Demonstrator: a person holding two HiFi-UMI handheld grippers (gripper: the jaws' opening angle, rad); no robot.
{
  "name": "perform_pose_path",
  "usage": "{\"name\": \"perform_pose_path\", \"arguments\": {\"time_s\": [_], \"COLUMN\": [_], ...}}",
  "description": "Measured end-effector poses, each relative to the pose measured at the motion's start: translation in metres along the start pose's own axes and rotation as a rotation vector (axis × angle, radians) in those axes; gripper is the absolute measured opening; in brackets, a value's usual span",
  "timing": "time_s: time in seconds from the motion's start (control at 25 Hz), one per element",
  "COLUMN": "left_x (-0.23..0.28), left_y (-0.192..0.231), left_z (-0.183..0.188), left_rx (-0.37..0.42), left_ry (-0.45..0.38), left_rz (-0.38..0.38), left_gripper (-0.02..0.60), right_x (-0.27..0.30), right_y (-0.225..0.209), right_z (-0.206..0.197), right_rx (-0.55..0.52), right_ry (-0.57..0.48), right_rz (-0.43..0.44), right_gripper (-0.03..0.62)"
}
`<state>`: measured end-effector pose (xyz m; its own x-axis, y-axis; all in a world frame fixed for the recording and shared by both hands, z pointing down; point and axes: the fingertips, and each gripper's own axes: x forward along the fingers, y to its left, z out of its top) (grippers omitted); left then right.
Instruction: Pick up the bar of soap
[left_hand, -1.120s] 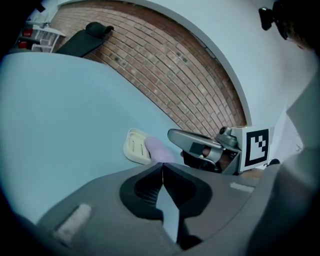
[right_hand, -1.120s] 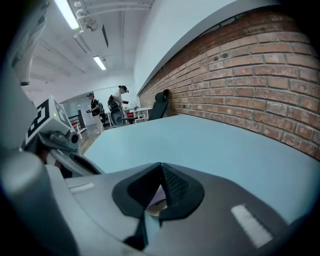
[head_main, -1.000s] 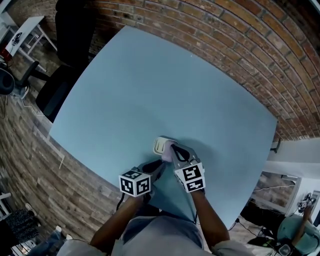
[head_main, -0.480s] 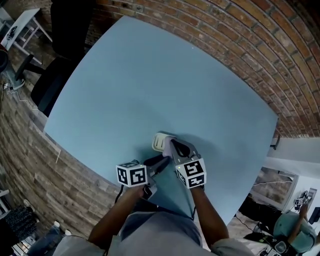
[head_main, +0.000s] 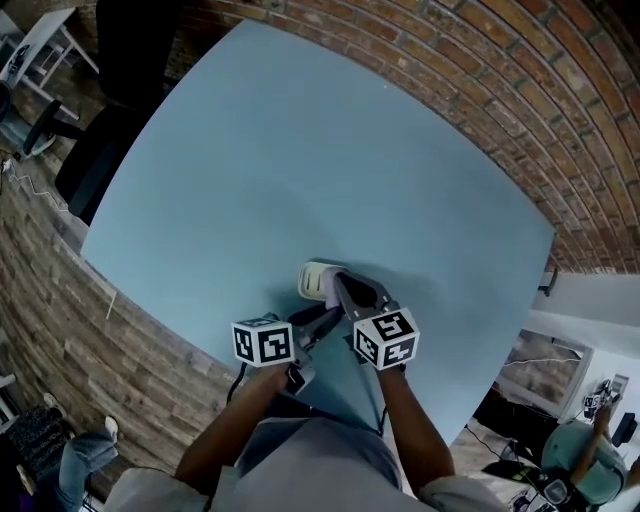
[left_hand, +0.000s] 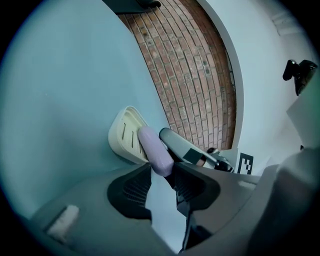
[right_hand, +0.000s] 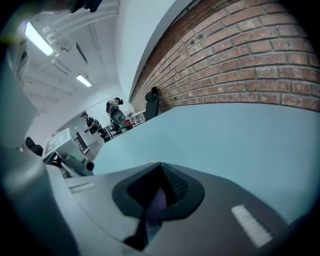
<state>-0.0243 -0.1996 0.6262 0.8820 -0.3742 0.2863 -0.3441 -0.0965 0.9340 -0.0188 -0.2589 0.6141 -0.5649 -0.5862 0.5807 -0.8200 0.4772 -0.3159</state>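
Observation:
A lilac bar of soap (head_main: 331, 289) stands on edge against a cream slotted soap dish (head_main: 312, 278) near the front edge of the light blue table (head_main: 320, 150). My right gripper (head_main: 340, 287) is shut on the soap; in its own view the lilac bar (right_hand: 157, 202) sits pinched between its dark pads. My left gripper (head_main: 320, 320) comes in from the left, and its jaws are opening. In its view the soap's near end (left_hand: 155, 152) lies just past its fingertips (left_hand: 161, 175), with the pads apart from it. The dish (left_hand: 126, 136) leans behind the soap.
Brick-patterned flooring (head_main: 520, 90) surrounds the table. A black office chair (head_main: 95, 165) stands off the far left corner. The person's forearms and lap fill the bottom of the head view. Desks and people (right_hand: 112, 112) show far off in the right gripper view.
Both marker cubes have shifted slightly up the picture and the left one has drawn back from the soap. The right gripper still holds the soap at the dish.

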Motion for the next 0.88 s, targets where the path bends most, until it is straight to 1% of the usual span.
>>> {"name": "perform_pose_path", "arguments": {"time_s": [0.2,0.28,0.4,0.48,0.56,0.72,0.88], "left_x": [0.004,0.004,0.003,0.003,0.002,-0.003,-0.006], "left_y": [0.000,-0.001,-0.001,-0.001,-0.001,-0.001,-0.003], "left_z": [-0.002,-0.004,-0.001,-0.001,-0.001,0.005,0.009], "left_rx": [-0.019,-0.030,-0.023,-0.019,-0.015,-0.018,-0.034], "left_ry": [0.019,0.037,0.049,0.054,0.056,0.044,0.027], "left_rz": [-0.020,-0.039,-0.058,-0.067,-0.069,-0.075,-0.092], "left_gripper": [0.155,0.153,0.152,0.148,0.142,0.135,0.132], "right_x": [0.003,0.002,0.001,0.000,-0.001,-0.004,-0.006], "right_y": [0.004,0.004,0.004,0.004,0.006,0.015,0.014], "right_z": [0.000,0.000,0.000,0.001,0.001,0.001,0.005], "right_rx": [0.041,0.085,0.186,0.238,0.243,0.203,0.242], "right_ry": [0.006,0.018,0.038,0.041,0.044,0.051,0.016], "right_rz": [0.053,0.106,0.207,0.246,0.259,0.282,0.281], "right_gripper": [0.003,0.003,0.003,0.003,0.003,0.003,0.003]}}
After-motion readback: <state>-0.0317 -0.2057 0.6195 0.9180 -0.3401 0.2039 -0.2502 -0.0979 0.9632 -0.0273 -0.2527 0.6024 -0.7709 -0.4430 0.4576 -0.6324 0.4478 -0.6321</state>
